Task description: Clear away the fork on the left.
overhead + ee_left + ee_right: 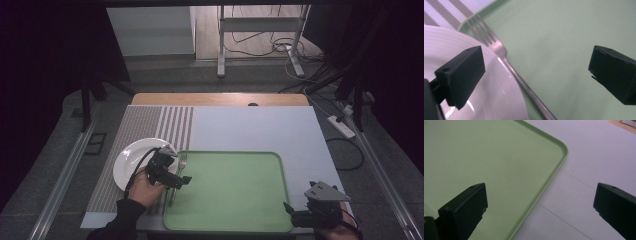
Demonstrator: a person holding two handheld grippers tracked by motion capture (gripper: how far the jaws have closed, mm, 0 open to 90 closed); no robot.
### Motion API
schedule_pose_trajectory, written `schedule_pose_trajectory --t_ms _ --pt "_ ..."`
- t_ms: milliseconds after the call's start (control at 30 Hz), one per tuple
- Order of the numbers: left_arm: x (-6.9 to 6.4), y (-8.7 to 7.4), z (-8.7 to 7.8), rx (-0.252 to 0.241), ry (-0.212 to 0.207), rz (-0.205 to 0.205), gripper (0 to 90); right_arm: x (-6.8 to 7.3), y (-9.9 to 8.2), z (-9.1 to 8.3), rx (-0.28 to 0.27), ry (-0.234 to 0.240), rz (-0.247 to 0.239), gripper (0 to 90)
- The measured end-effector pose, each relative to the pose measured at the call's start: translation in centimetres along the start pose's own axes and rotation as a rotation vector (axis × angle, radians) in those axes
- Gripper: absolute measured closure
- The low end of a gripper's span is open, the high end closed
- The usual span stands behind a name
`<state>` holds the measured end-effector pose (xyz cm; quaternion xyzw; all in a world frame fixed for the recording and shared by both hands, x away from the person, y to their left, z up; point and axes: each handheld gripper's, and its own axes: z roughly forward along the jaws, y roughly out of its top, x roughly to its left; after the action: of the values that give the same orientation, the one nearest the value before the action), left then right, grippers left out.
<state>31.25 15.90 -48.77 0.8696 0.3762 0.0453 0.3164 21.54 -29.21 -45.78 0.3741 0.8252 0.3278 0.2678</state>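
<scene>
- A person works 2 hand-held tools at a desk covered with a pale mat; a striped grey placemat lies along its left side.
- A green tray sits at the near centre of the desk, its flat bed bare apart from a fork.
- A white plate rests on the striped placemat, just beside the tray's left edge.
- The metal fork lies along the tray's left edge, tines pointing far; in the left gripper view the plate's rim overlaps its handle.
- The left tool, held in the left hand, hovers over the spot where plate, fork and tray meet, its jaws wide apart and holding nothing.
- The right tool hangs at the tray's near right corner, jaws spread wide; in the right gripper view 1 jaw is over the tray, the other over the pale mat.
</scene>
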Motion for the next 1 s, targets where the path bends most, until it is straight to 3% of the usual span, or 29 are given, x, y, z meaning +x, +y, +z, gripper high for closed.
schedule_pose_trajectory --t_ms 67,167,267,567,1000 --pt "0.1 -0.4 -0.5 -0.015 0.010 -0.003 0.0 0.0 0.0 0.0 0.000 0.001 0.000 0.0" --pt "0.6 -1.1 -1.2 -0.058 -0.039 -0.031 0.0 0.0 0.0 0.0 -0.001 -0.002 0.001 0.0" --pt "0.8 -1.6 -1.9 -0.092 -0.030 -0.050 0.0 0.0 0.0 0.0 0.001 -0.001 0.001 0.0" --pt "1.0 -3.3 -3.1 -0.098 0.014 -0.059 0.0 0.0 0.0 0.0 0.003 -0.002 0.003 0.0" --pt "1.5 -7.3 -5.3 -0.181 -0.021 -0.150 0.0 0.0 0.1 0.0 0.006 0.000 0.011 0.0"
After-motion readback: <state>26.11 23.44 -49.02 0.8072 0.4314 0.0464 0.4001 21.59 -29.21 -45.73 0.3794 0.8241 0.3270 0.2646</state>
